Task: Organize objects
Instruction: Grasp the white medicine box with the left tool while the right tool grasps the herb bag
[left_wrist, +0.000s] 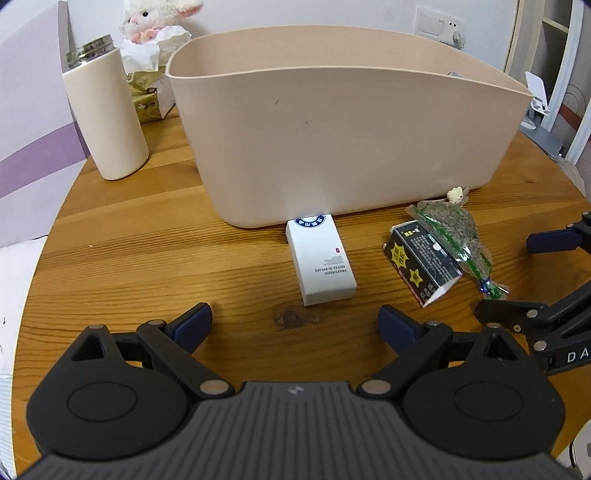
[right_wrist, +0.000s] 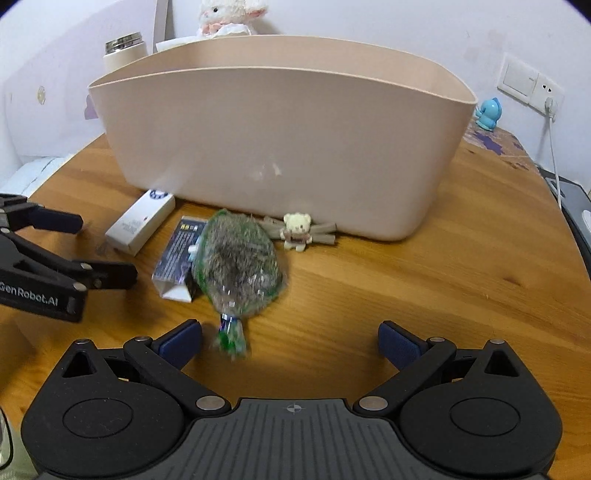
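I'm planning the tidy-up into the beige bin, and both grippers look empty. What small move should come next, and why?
Probably ease the left gripper forward onto the white box. Its jaws are open and empty, and the box lies on the table straight ahead of them, in front of the beige bin.

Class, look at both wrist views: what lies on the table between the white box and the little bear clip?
The dark box lies there, with the green-edged bag resting partly on it. The right wrist view shows this best, between white box and bear clip.
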